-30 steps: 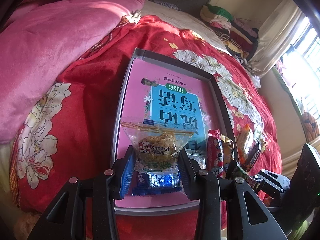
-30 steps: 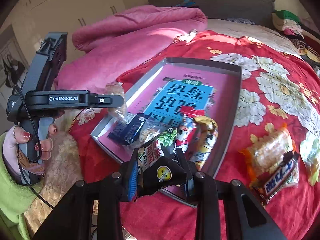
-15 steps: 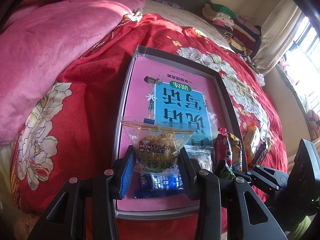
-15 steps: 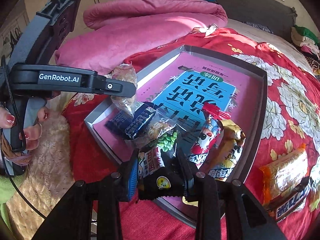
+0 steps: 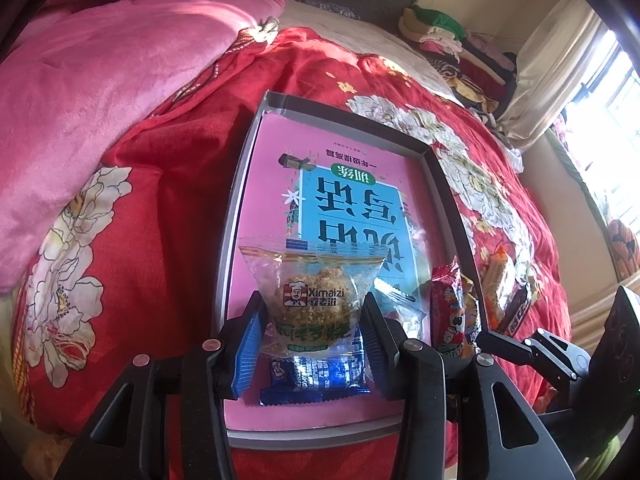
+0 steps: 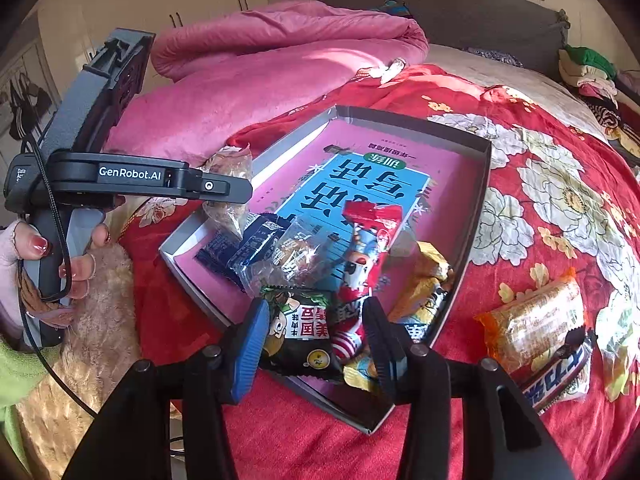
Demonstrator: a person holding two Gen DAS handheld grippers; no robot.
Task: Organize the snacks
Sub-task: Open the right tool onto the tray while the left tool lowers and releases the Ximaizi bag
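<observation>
A grey tray (image 5: 240, 184) (image 6: 482, 200) with a pink and blue book in it lies on the red flowered bedspread. My left gripper (image 5: 312, 344) holds a clear Ximaizi cake packet (image 5: 312, 296) upright over the tray's near end. Its jaws are opening, and the pads still touch the packet. Under it lies a blue packet (image 5: 316, 376). My right gripper (image 6: 314, 344) is opening around a black snack packet (image 6: 300, 336) that rests on the tray's near corner, with a gap beside the right pad. A red packet (image 6: 364, 248) and a yellow packet (image 6: 428, 280) lie in the tray.
An orange packet (image 6: 532, 320) and a chocolate bar (image 6: 560, 376) lie on the bedspread right of the tray. A pink quilt (image 5: 100, 80) is heaped at the left. Folded clothes (image 5: 440, 36) sit at the bed's far end. A person's hand (image 6: 36, 252) grips the left gripper's handle.
The right gripper's jaws have spread and let go of the black packet, which now lies on the tray's near corner. The left gripper stays in place, its jaws slightly wider.
</observation>
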